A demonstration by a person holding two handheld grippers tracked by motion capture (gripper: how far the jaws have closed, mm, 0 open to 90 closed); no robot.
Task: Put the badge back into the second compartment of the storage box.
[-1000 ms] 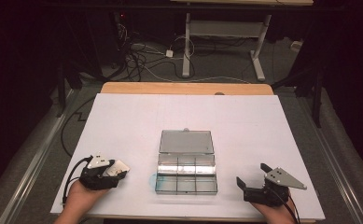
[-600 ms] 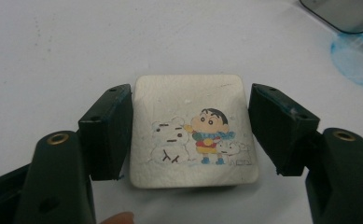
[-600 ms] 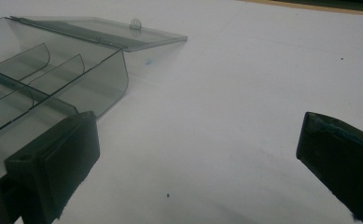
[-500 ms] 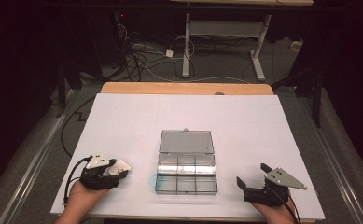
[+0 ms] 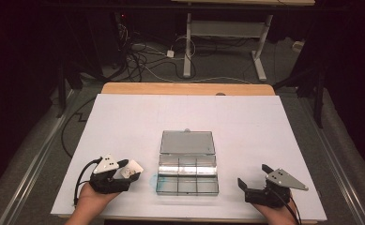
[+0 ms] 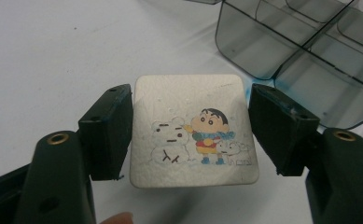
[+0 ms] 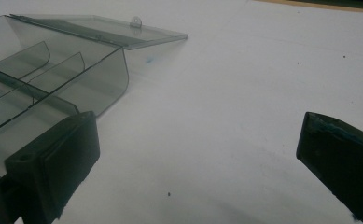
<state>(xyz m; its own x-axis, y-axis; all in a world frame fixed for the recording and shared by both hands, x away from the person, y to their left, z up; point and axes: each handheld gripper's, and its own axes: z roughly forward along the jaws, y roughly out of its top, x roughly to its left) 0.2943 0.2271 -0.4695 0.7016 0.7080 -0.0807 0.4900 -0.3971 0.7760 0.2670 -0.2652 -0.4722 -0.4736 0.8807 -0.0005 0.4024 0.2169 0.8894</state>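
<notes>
A square white tile [image 6: 193, 130] printed with a cartoon child and a snowman sits between the jaws of my left gripper [image 6: 191, 126], whose pads press on its two sides. In the high view this gripper [image 5: 131, 169] is at the table's front left, with the tile [image 5: 134, 167] at its tip, just left of a clear compartment box [image 5: 187, 176]. The box lies open with its lid [image 5: 187, 142] flat behind it. My right gripper [image 5: 254, 175] rests at the front right, open, with bare table between its jaws [image 7: 198, 144]. The box [image 7: 53, 79] is to its left.
A white sheet [image 5: 124, 122] covers the table, with a wooden edge [image 5: 185, 88] at the far side. Beyond the table are cables on the floor [image 5: 142, 61] and the legs of another desk [image 5: 222, 37]. The box corner [image 6: 282, 42] lies close ahead of the held tile.
My left gripper has shifted a little toward the box and lifted slightly, carrying the tile. The right gripper has stayed still.
</notes>
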